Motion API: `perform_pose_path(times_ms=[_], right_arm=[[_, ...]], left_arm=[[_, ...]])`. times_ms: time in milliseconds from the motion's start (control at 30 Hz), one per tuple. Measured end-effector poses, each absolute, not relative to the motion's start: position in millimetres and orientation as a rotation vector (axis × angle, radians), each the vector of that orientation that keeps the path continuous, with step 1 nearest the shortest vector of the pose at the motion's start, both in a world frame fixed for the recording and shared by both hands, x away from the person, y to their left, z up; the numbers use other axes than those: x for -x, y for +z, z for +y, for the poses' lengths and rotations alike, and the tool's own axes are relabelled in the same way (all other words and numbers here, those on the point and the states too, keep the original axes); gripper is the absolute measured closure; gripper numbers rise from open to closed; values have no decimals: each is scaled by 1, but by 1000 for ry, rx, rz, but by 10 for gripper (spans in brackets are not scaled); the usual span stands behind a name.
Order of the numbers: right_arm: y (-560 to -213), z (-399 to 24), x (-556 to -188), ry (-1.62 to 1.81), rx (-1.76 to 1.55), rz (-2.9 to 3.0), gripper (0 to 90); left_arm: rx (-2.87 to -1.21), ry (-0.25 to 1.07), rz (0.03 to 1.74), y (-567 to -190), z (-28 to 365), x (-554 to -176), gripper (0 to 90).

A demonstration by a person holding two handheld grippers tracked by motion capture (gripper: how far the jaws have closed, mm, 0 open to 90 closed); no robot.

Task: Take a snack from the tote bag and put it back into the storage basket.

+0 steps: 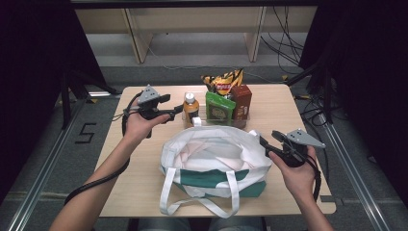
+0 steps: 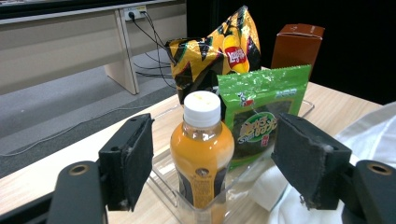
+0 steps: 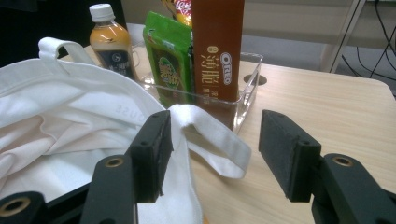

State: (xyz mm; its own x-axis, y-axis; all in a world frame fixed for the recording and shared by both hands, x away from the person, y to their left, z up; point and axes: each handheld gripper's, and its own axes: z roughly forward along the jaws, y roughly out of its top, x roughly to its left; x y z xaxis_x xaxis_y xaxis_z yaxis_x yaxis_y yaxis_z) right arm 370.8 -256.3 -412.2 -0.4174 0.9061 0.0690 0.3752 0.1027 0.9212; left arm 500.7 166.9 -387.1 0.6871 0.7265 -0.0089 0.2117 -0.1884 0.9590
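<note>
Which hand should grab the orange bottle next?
Probably the left. Its open tool points straight at the bottle, jaws either side. The right tool is by the bag.

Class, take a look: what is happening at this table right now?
A person holds a gripper in each hand at a wooden table. The left gripper, jaws open, is lined up on an orange drink bottle standing in a clear tray with a green snack packet, a chip bag and a brown box. The right gripper, also open, sits at the rim of an open white tote bag, one strap between its jaws.
</note>
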Motion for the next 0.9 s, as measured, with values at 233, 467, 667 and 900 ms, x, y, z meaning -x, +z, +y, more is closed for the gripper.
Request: perform_pose_path(times_ms=[233, 467, 667, 900], right_arm=[[-412, -256, -371, 1312, -1248, 1836, 448], [-411, -256, -371, 1310, -1245, 1838, 448], [-411, -256, -370, 1300, -1265, 1852, 448], [-411, -255, -370, 1300, -1256, 1847, 447]], left_arm=[[-1736, 559, 739, -386, 173, -488, 278], [-1754, 574, 713, -391, 182, -479, 276], [-1748, 575, 727, -398, 192, -469, 277], [-1746, 569, 722, -402, 202, -456, 277]])
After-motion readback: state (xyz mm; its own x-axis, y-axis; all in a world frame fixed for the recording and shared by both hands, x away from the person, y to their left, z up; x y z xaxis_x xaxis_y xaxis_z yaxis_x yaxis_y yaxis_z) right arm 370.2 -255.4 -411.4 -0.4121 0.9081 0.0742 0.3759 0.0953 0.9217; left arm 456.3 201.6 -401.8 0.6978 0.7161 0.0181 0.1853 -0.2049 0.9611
